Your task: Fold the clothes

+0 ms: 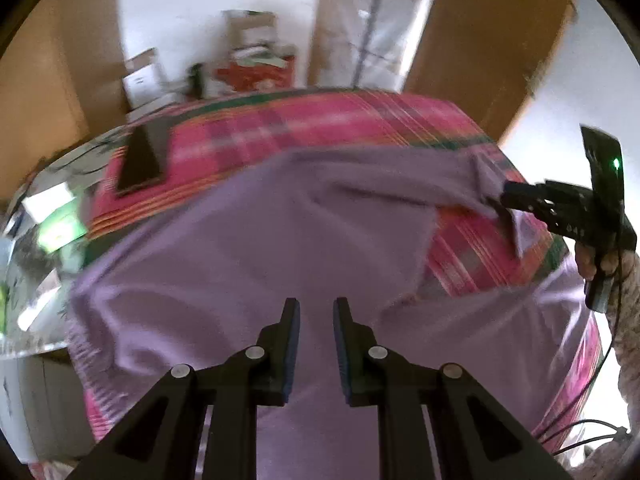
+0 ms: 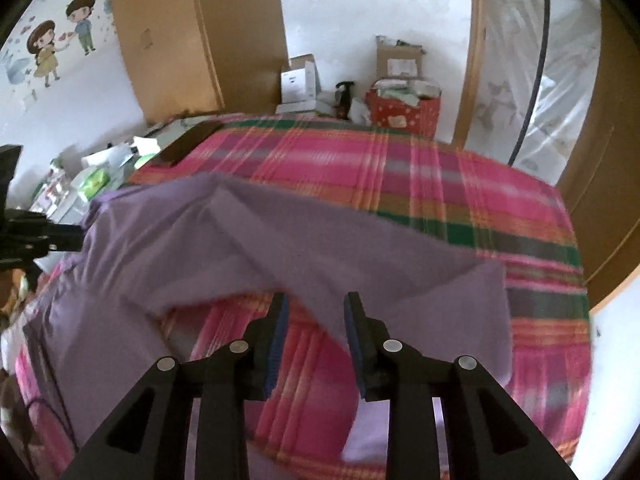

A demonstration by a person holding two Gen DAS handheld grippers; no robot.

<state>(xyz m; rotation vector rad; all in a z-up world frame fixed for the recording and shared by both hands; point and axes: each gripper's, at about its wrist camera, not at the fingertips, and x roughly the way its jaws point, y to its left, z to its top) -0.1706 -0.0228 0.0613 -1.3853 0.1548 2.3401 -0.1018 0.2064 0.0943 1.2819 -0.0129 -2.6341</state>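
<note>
A lilac garment point(image 1: 248, 240) lies spread over a pink plaid bedspread point(image 1: 320, 120), with one part folded back across itself. My left gripper point(image 1: 317, 312) hovers above the cloth's near part, its jaws slightly apart with nothing pinched between them. It also shows at the left edge of the right wrist view, the left gripper point(image 2: 80, 238) beside the cloth's left edge. My right gripper point(image 2: 315, 308) stands open over the garment point(image 2: 280, 240), whose folded edge runs under the gap without the pads pressing on it. In the blurred left wrist view the right gripper point(image 1: 505, 196) touches a raised fold.
A dark flat slab point(image 2: 192, 142) lies on the bedspread point(image 2: 400, 168) at its far left corner. Packets and clutter point(image 2: 96, 176) sit left of the bed. Boxes and a red bag point(image 2: 404, 108) stand beyond it. A wooden wardrobe point(image 2: 168, 40) rises behind. A sleeved hand point(image 1: 624, 280) holds the right tool.
</note>
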